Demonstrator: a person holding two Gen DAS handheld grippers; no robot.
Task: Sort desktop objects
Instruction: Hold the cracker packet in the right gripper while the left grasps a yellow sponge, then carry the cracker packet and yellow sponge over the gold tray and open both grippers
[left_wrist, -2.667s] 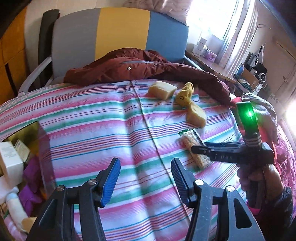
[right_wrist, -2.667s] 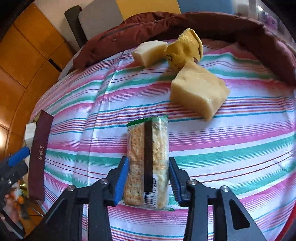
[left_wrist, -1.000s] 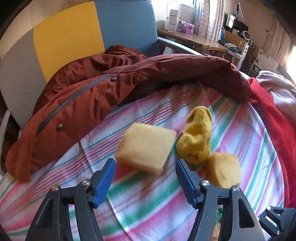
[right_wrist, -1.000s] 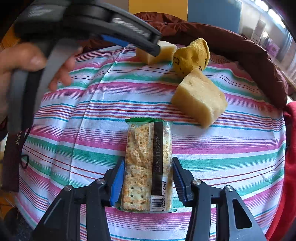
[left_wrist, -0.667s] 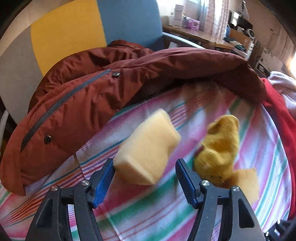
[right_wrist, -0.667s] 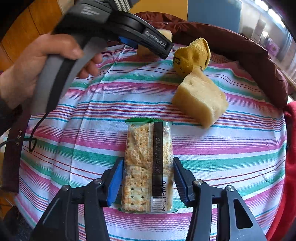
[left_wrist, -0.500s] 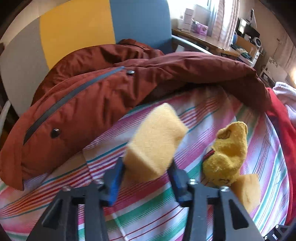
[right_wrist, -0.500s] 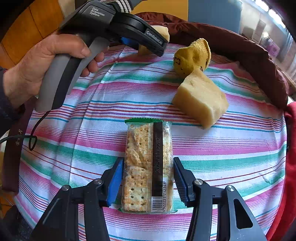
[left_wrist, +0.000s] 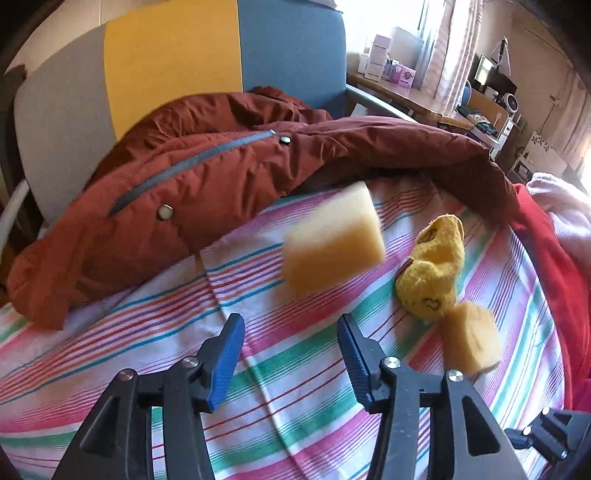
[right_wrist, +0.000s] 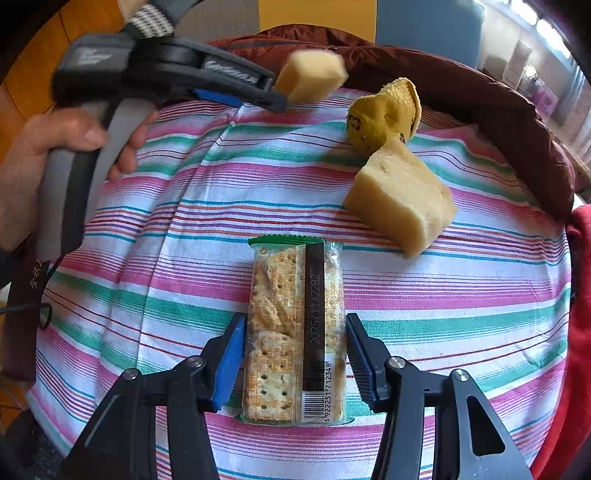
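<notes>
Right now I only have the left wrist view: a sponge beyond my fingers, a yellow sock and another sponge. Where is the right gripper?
Observer: The right gripper is low over the striped cloth, with a cracker packet lying flat between its fingers.
Operator: Is it gripping the packet?
Observer: Its pads sit right at the packet's long edges, but I cannot tell whether they press. The packet lies on the cloth.
Operator: How does my left gripper look from there?
Observer: The left gripper has its jaws opening with nothing between them. The sponge is just past its tips, blurred, in front of the red jacket.
</notes>
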